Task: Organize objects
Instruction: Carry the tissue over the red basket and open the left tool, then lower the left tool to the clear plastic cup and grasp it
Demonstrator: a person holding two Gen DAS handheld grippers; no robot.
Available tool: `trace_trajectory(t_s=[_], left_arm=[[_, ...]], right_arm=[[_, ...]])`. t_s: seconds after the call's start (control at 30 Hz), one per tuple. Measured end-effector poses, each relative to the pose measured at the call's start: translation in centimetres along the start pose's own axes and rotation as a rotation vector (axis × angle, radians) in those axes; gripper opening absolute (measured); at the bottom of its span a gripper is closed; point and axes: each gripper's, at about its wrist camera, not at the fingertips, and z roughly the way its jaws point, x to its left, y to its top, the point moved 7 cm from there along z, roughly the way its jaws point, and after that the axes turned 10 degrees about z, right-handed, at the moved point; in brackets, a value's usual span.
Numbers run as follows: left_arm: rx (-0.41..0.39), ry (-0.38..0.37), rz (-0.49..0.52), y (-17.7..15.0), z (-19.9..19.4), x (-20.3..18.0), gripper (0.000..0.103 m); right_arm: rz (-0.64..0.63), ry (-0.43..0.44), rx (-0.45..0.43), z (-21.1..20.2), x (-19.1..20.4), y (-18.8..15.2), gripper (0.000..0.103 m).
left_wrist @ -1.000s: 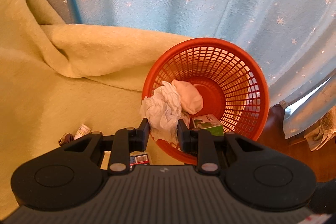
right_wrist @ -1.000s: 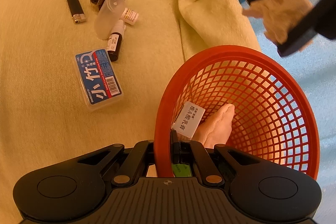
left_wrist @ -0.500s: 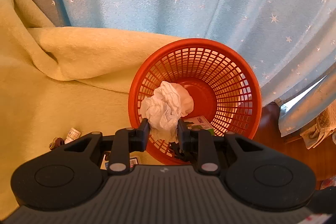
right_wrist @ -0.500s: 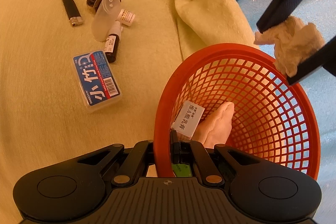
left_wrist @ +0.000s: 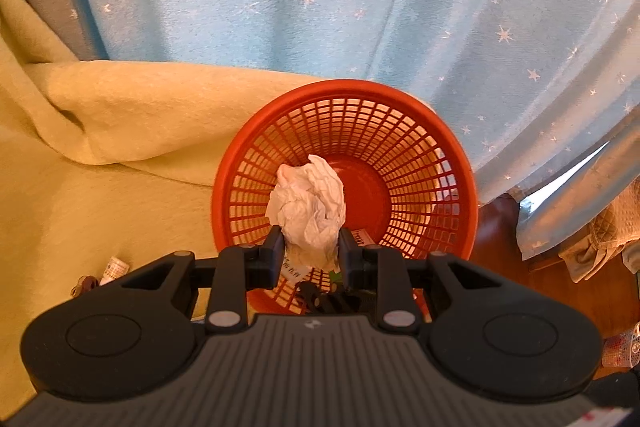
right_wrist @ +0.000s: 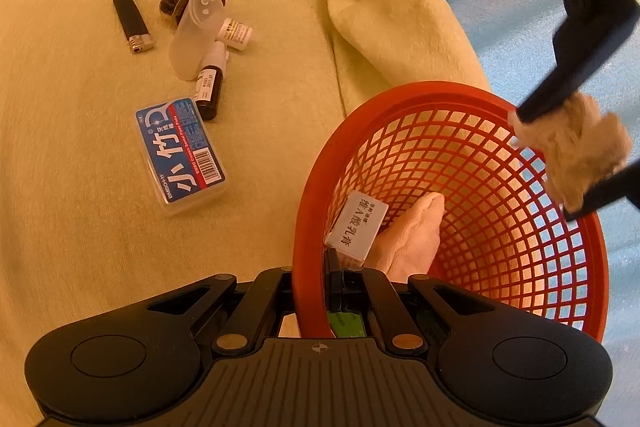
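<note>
Yellow blanket (right_wrist: 80, 187) under red basket (left_wrist: 460, 187), star curtain (left_wrist: 360, 7) behind. Left gripper (left_wrist: 310, 247) pinches crumpled tissue (left_wrist: 308, 203) above basket mouth; right gripper (right_wrist: 316, 277) clamps basket's near rim. Step: dropping tissue in. Next: part left fingers. Floss box (right_wrist: 180, 151), lighter (right_wrist: 132, 23), bottles remain mid-blanket.

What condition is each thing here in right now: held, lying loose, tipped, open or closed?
Left gripper: shut on the crumpled tissue, above the basket's mouth.
Right gripper: shut on the basket rim.
Red basket: tipped, holding a white box and a folded cloth.
Floss-pick case: closed, flat on the blanket.
Lighter: lying loose.
Dark bottle: on its side.
</note>
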Motion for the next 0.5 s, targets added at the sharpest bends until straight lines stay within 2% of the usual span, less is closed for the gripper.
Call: trace_trajectory(t_s=[0.1,0.17,0.5], left_arm=[[-0.01,-0.028,-0.007,0.5,0.5,-0.5,0.026],[-0.02,-0.039,-0.017,0.9,0.7,-0.7,0.039],[-0.029,0.002,-0.033,0.6,-0.1,0.8,0.039]], right_arm=[[0.006,0.0,0.001,0.0,-0.1,0.0,0.0],[0.008,0.0,0.0,0.0,-0.1,0.0,0.0],[0.007,0.001,0.0,0.0,-0.2,-0.1,0.0]])
